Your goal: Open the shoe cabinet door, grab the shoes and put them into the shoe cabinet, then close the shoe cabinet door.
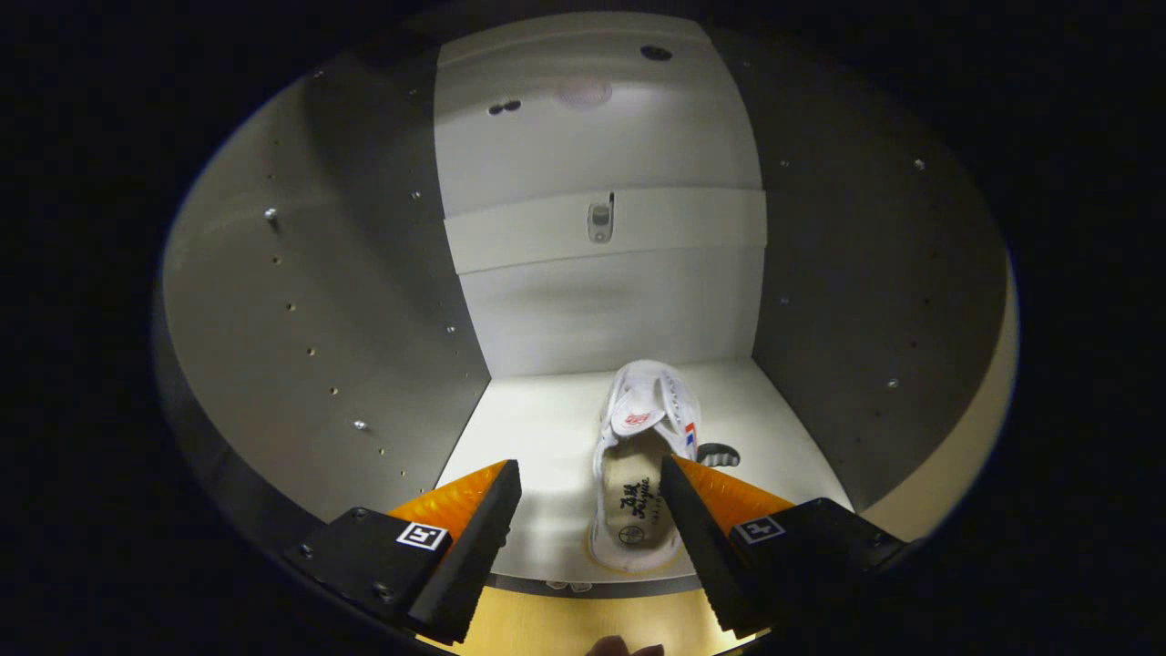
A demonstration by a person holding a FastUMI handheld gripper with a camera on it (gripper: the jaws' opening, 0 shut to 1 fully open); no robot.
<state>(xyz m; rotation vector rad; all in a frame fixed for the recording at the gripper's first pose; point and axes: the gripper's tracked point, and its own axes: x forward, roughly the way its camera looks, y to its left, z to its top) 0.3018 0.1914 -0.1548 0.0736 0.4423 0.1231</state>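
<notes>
White fabric shoe [640, 460] on cabinet shelf [537, 437] — fingers [474, 528] apart.

Gripper view: fisheye camera mounted on the gripper [590, 497], looking forward along its two fingers, which rise from the lower part of the view with a gap between them. Faces straight into the open shoe cabinet [601, 228], slightly downward onto the cabinet floor [537, 428]. Position: close, just outside the front edge. Coverage: back panel, both side walls, floor, and a white shoe [642, 456] lying just ahead of the fingers.
</notes>
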